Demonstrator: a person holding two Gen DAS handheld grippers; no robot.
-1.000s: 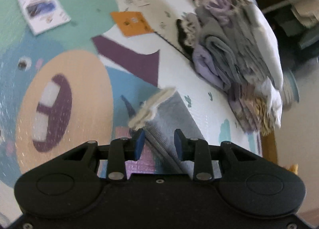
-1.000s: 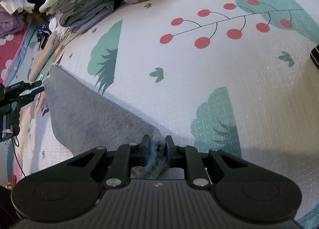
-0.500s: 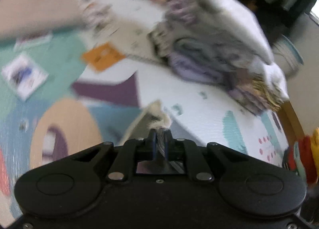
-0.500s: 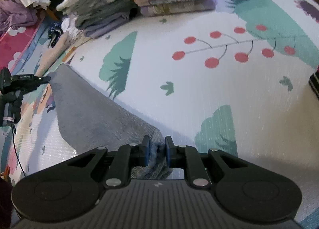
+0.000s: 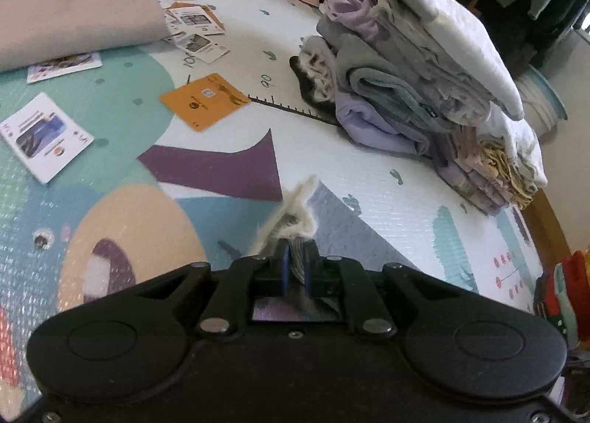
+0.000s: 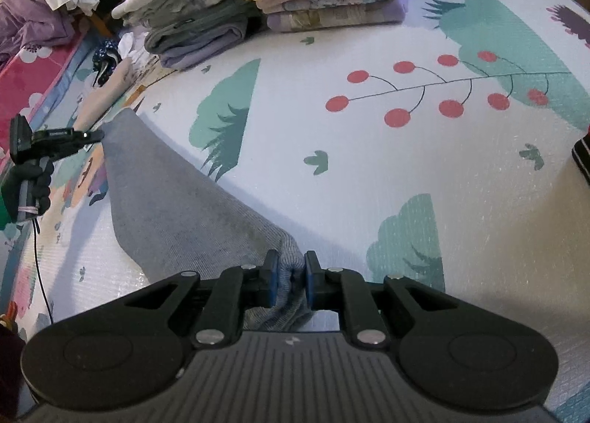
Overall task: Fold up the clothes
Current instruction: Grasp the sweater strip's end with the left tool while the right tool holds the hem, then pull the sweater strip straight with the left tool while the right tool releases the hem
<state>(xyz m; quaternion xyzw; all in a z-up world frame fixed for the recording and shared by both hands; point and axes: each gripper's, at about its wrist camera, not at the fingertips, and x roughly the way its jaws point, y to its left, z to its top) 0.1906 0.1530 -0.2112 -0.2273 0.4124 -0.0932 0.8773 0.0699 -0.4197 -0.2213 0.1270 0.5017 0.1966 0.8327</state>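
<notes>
A lived-in home, apparently a child's play area: a cartoon-printed foam play mat (image 6: 424, 150) with trees and red berries covers the floor, stacks of folded laundry (image 5: 424, 65) sit on it, picture cards (image 5: 44, 135) and leaflets lie scattered, and heaps of unsorted clothes (image 6: 44, 6) crowd the edges beside a pink floral mat (image 6: 25, 87).

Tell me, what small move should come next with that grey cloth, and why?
Probably lift both ends together: the left tool and right tool are each shut on an end of the grey cloth, which stretches between them low over the play mat.
</notes>
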